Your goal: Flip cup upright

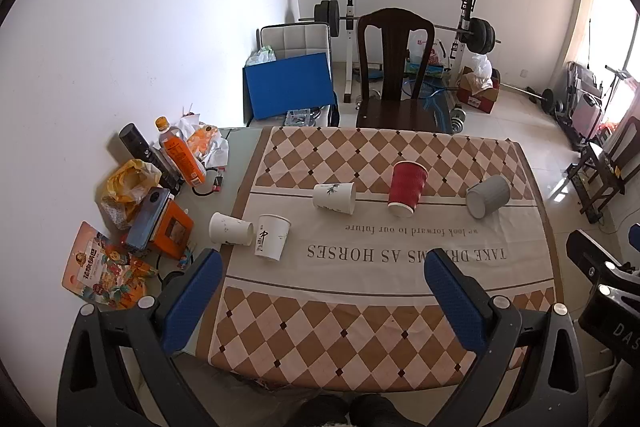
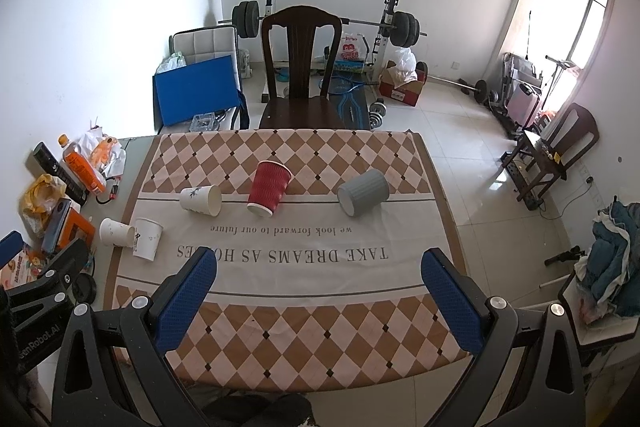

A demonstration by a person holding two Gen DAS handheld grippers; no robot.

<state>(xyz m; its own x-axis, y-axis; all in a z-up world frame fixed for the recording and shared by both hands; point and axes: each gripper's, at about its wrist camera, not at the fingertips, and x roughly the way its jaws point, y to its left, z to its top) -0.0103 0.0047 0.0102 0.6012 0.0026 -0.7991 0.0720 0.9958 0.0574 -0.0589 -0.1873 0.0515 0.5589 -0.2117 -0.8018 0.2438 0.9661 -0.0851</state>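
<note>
You are holding the left gripper (image 1: 323, 263) above the near edge of the surface (image 1: 532, 227), its blue-padded fingers (image 1: 192, 301) spread wide and gripping nothing. Going left to right ahead of those fingers: a snack packet (image 1: 96, 267) and an orange box (image 1: 172, 229) are sitting outside the left finger, with an orange drink bottle (image 1: 180, 155) and a dark can (image 1: 146, 155) farther beyond. Just past the left fingertip, a small white paper cup (image 1: 230, 229) is lying on its side, touching a white paper cup with black calligraphy (image 1: 272, 237) that is standing upright. Farther ahead, between the fingers, a white cup with a leaf print (image 1: 334, 198) is lying on its side. To its right, a red ribbed paper cup (image 1: 406, 189) is standing upside down, rim on the checked tablecloth (image 1: 360, 327). Beyond the right finger, a grey ribbed cup (image 1: 488, 195) is lying tipped over, its base facing you.

You are holding the right gripper (image 2: 318, 265) alongside, its fingers (image 2: 452, 301) also spread wide and empty. From this view the red ribbed paper cup (image 2: 268, 189) is sitting well ahead, between the fingers and nearer the left one, and the grey ribbed cup (image 2: 363, 193) is lying ahead, closer to the right finger. A dark wooden chair (image 2: 302, 67) is standing past the far edge of the surface.
</note>
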